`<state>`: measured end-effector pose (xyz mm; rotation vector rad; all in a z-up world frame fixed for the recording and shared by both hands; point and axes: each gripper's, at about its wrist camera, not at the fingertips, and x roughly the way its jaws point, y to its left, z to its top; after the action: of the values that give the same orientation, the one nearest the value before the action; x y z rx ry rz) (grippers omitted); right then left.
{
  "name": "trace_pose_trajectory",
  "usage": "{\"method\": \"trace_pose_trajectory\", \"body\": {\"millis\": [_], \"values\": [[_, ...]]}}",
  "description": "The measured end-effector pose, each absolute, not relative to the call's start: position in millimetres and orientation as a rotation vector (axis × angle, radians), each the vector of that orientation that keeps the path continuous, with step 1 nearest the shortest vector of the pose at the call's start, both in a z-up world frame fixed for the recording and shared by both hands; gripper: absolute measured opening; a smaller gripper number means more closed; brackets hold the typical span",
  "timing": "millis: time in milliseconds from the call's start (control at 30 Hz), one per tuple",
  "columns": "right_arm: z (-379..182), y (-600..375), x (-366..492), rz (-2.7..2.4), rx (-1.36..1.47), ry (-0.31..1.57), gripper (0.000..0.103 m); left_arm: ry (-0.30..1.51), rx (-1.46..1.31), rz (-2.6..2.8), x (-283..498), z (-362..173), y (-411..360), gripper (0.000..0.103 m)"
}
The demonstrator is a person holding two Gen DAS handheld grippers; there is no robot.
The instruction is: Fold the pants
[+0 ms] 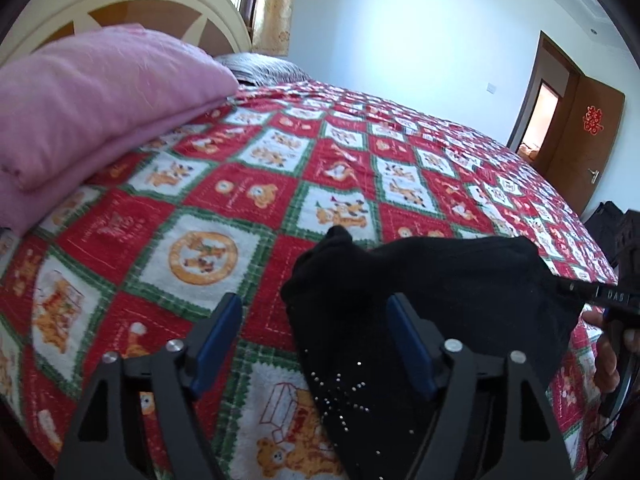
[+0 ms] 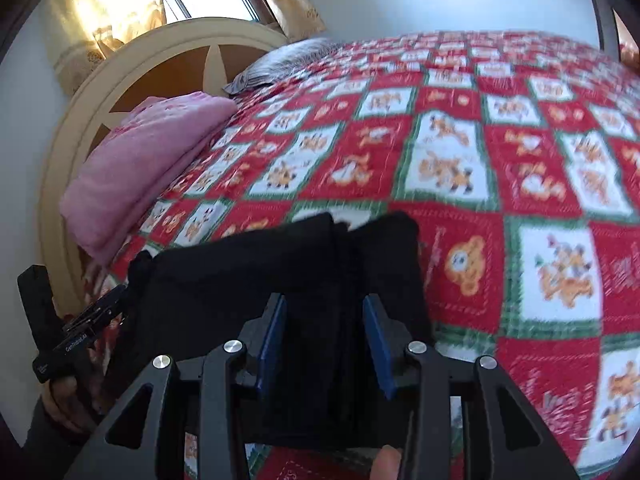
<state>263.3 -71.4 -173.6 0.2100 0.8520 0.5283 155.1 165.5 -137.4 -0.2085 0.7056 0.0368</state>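
Lying on the red, white and green patterned bedspread (image 1: 248, 184), the black pants (image 1: 432, 296) are folded into a compact bundle near the bed's near edge, a scatter of small shiny studs (image 1: 340, 392) showing on the cloth close to the camera. In the left wrist view the left gripper (image 1: 316, 344) stands wide: its left blue pad (image 1: 218, 344) is over bare bedspread, its right one is over the black cloth, and neither presses on anything, with only the pants' left edge lying in the gap. At the right edge of this view the right gripper (image 1: 600, 300) reaches in at the bundle's far side, with a hand (image 1: 612, 356) under it. A folded pink blanket (image 1: 92, 104) lies by the cream headboard (image 1: 132, 4), well apart from the pants. In the right wrist view the right gripper (image 2: 326, 344) is narrowly parted, its blue pads (image 2: 272, 352) on either side of a ridge of the black pants (image 2: 240, 280); the pads stand just off the cloth rather than pinching it. The left gripper (image 2: 88, 320) shows at the left edge by the bundle's far end. The pink blanket (image 2: 140, 168) and headboard (image 2: 100, 92) lie beyond.
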Motion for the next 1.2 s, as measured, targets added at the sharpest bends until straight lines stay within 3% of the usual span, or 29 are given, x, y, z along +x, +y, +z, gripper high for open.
{"method": "trace_pose_trajectory", "body": {"millis": [33,100,367,600,767,833,1000,1067,1200], "values": [[-174,-72,260,0.525,0.203,0.848,0.014,0.703,-0.203,0.036,154,-135,164,0.078],[-168,-75,256,0.526,0.201,0.819,0.01,0.699,-0.182,0.049,153,-132,161,0.078],[-175,-84,261,0.433,0.157,0.828,0.01,0.718,-0.16,0.052,155,-135,155,0.078],[-183,-104,266,0.457,0.284,0.824,0.011,0.758,-0.162,0.072,148,-139,159,0.078],[-171,-107,257,0.407,0.273,0.813,0.029,0.732,-0.143,0.071,134,-123,156,0.079],[-168,-109,253,0.379,0.252,0.804,0.042,0.721,-0.134,0.072,130,-117,154,0.081],[-152,-107,227,0.291,0.153,0.795,0.047,0.702,-0.129,0.081,120,-103,151,0.081],[-140,-102,206,0.246,0.068,0.746,0.059,0.687,-0.133,0.086,114,-96,152,0.082],[-115,-88,156,0.253,-0.032,0.647,0.062,0.654,-0.17,0.089,98,-83,156,0.095]]}}
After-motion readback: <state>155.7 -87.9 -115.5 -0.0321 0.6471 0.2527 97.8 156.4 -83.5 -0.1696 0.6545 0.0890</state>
